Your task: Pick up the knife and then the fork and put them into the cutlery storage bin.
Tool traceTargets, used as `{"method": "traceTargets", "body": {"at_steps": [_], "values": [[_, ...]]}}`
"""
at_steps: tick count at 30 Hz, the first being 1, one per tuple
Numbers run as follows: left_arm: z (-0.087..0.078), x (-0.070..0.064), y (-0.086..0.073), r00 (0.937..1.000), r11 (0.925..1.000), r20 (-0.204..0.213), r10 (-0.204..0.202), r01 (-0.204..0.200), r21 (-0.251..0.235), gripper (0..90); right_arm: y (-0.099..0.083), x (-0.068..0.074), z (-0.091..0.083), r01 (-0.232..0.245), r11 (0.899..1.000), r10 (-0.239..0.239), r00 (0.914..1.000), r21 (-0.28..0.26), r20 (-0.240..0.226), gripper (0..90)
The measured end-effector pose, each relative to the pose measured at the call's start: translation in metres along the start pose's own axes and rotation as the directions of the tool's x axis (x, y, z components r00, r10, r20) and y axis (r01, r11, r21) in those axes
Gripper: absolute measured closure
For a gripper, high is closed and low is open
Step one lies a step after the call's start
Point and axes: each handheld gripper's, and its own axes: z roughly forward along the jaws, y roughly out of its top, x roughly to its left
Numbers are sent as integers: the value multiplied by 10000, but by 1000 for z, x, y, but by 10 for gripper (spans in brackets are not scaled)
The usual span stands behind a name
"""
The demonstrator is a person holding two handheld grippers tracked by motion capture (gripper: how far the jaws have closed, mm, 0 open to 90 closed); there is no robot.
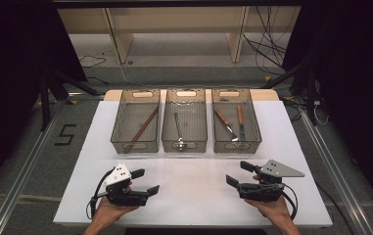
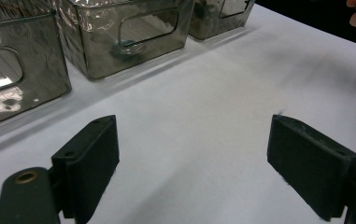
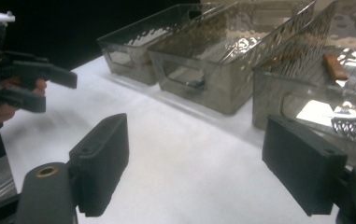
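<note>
While your hands rest at the near edge of the white table [image 1: 194,196], nothing is gripped.

Left gripper [image 1: 145,181]: you hold it low over the table, jaws spread wide, bare tabletop between them.
Left bin [image 1: 136,121]: a pair of brown chopsticks [image 1: 142,128] lies slantwise inside; in the left gripper view its wall is cut off at the edge.
Middle bin [image 1: 184,120]: a metal spoon [image 1: 178,132], its bowl blurred behind the smoky near wall.
Right bin [image 1: 236,120]: two wooden-handled utensils; one is a fork [image 3: 348,127], its tines half hidden by the wall, the other [image 1: 241,122] is hard to identify.
Right gripper [image 1: 239,174]: jaws wide apart, holding nothing, well apart from the bins.
</note>
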Motion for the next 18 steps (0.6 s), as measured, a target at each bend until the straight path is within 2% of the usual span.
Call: {"method": "traceTargets", "body": {"at_steps": [11,18], "values": [[-1,1,-1,9999,10000,104,-44,45,-86,164,-19,6,-5,211,9998,-211,9996,-19,163,215],[0,-1,-2,9998,10000,178,-14,15,-59,162,-23,8,-5,284,9996,-285,9994,76,213,200]]}}
